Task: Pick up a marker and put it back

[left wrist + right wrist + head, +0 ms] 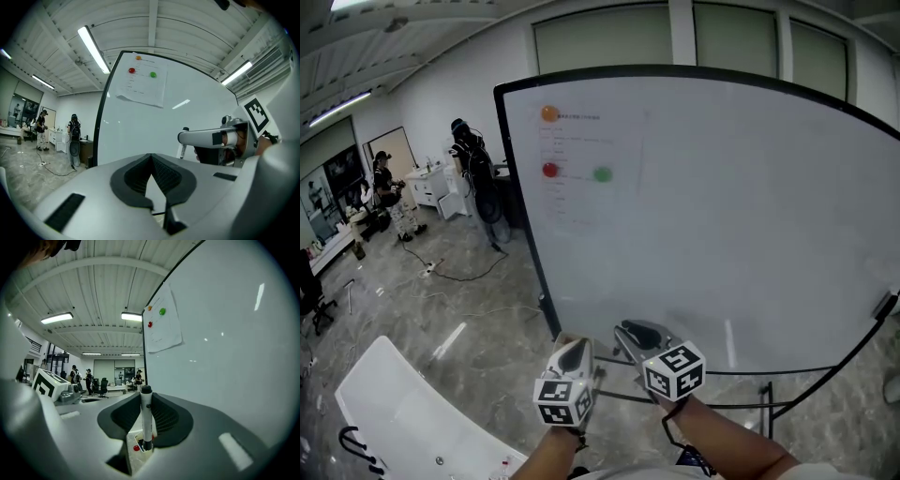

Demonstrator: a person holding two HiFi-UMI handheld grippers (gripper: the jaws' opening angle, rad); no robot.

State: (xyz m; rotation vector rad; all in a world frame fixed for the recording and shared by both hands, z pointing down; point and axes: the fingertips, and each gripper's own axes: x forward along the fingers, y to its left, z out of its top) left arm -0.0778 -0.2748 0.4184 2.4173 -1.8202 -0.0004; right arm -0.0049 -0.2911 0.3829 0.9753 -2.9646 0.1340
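Observation:
A white marker with a black cap stands upright between the jaws of my right gripper, which is shut on it. Its lower end sits in a small holder beside a red dot. In the head view the right gripper hovers just in front of the whiteboard's lower edge, with the left gripper close beside it on the left. In the left gripper view, the left gripper is shut with nothing in it. There the right gripper shows side-on with the marker in its tip.
A paper sheet hangs on the board under orange, red and green magnets. The board's black stand runs below it. A white table lies at lower left. People and furniture stand at the far left.

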